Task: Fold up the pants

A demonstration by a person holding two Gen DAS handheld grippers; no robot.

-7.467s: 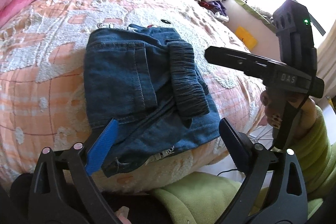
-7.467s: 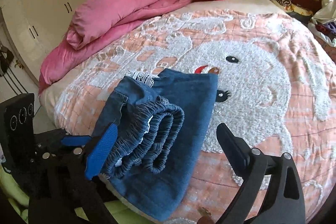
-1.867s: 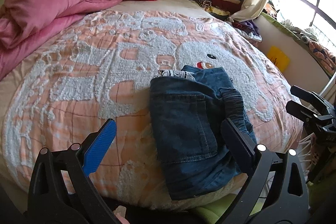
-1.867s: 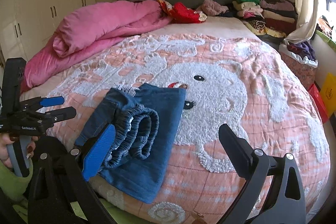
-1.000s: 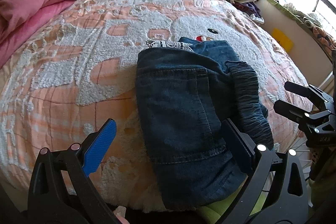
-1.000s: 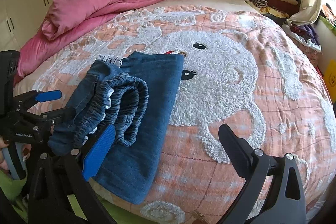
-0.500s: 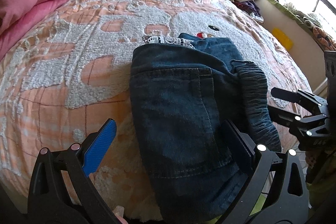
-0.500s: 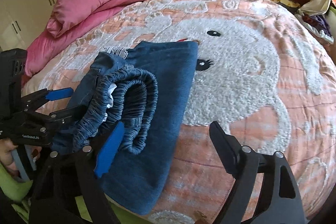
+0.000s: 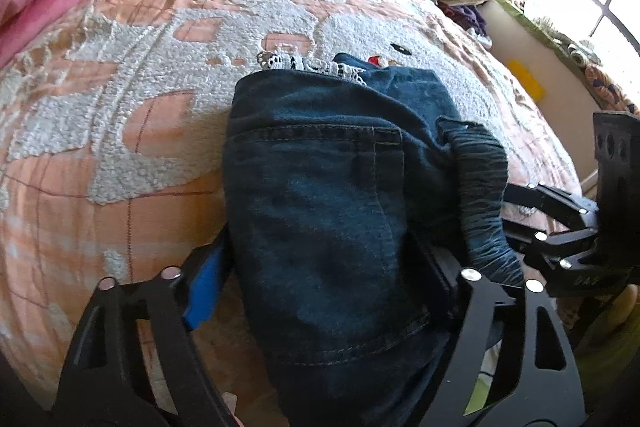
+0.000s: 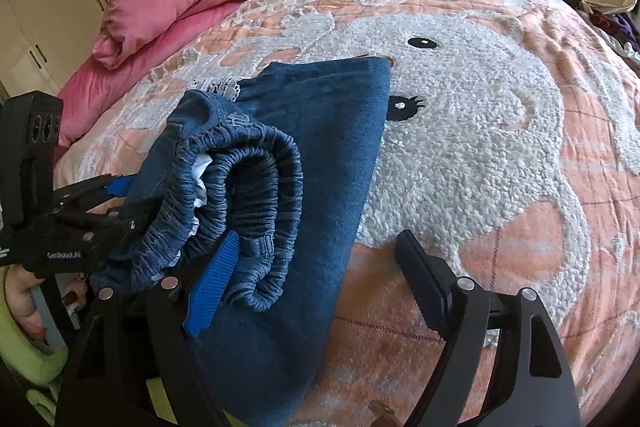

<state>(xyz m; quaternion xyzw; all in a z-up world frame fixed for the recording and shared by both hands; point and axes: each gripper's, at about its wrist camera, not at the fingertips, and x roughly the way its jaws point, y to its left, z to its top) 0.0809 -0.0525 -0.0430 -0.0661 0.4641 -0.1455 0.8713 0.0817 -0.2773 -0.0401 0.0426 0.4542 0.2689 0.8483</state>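
The folded denim pants (image 9: 332,211) lie at the lower centre of the left wrist view, near the front edge of the bed (image 9: 100,163), on its pink and white elephant blanket. They are already folded into a compact bundle, pocket side up, with the gathered elastic waistband (image 10: 240,187) rolled along one side and a strip of white lace trim (image 9: 304,63) peeking out at the far end.

My left gripper (image 9: 320,287) has just been closing and now straddles the near end of the bundle: the blue pad (image 9: 202,291) sits at the cloth's left edge and the black finger at its right. The pads seem to touch the denim, though I cannot be sure they are pressing it.

My right gripper (image 10: 320,275) has also narrowed a little. Its blue pad (image 10: 214,283) lies against the waistband roll, while the other finger stands over bare blanket at lower right, so it is still partly open and holds nothing.

I judge both are set at the bundle's sides to take it up together, so the folds stay put.
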